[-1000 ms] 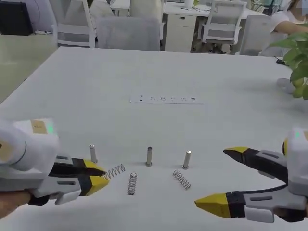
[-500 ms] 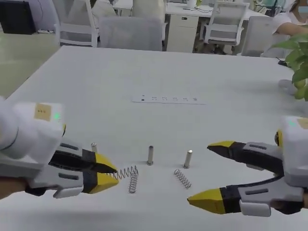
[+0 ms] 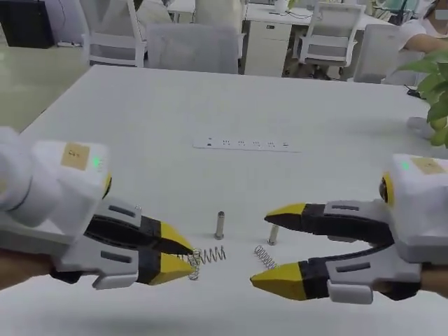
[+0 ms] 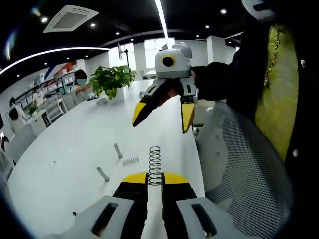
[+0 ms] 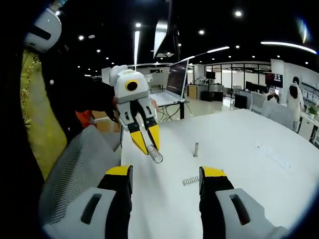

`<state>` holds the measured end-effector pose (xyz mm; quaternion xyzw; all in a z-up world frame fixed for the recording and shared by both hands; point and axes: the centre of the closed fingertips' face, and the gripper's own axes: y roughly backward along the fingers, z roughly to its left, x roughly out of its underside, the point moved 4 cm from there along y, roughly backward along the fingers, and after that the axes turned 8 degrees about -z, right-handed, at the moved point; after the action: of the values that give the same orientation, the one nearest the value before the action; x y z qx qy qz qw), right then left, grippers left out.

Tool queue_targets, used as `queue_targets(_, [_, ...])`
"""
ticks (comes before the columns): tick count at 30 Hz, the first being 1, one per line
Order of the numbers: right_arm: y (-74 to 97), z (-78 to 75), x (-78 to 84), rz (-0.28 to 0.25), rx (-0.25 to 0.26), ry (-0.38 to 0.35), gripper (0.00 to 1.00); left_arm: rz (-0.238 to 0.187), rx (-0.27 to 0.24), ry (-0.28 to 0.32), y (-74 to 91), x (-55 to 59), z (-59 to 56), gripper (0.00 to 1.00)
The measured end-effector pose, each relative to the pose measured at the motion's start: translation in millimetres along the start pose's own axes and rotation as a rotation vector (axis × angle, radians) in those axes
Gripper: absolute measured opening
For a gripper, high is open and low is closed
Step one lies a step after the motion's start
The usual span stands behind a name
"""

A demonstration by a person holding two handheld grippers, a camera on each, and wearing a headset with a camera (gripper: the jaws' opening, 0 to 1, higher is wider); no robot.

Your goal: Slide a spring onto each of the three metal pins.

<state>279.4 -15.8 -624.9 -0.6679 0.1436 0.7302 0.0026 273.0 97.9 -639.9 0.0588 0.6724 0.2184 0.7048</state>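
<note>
My left hand-held gripper pinches a spring by one end near the middle pin, the right hand-held gripper is spread wide, so I'd square the coil's free end over that pin before lowering

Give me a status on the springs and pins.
Nothing is done yet: middle pin and right pin stand bare. In hand: the left gripper is shut on one spring. Left: seat that spring, then the rest; another spring lies on the table by the open right gripper.
</note>
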Motion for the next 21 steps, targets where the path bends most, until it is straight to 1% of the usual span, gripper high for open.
queue_targets(1, [-1.2, 2.6, -2.3, -0.009, -0.018, 0.0, 0.48, -0.002, 0.007, -0.003, -0.7, -0.7, -0.9, 0.02])
queue_targets(5, [-5.8, 8.2, -8.3, -0.028, -0.053, 0.005, 0.43, -0.019, 0.019, -0.005, -3.0, -5.5, -3.6, 0.02])
queue_targets(9, [-10.5, 13.0, -9.1, -0.022, -0.081, 0.019, 0.36, -0.035, 0.028, -0.008, -5.1, -10.9, -6.8, 0.02])
queue_targets(15, [-15.6, 17.3, -9.9, -0.022, -0.109, 0.024, 0.32, -0.057, 0.045, -0.021, -7.4, -19.5, -12.4, 0.02])
queue_targets(21, [-17.9, 19.2, -10.2, -0.023, -0.128, 0.027, 0.27, -0.07, 0.05, -0.026, -7.9, -23.5, -13.9, 0.02])
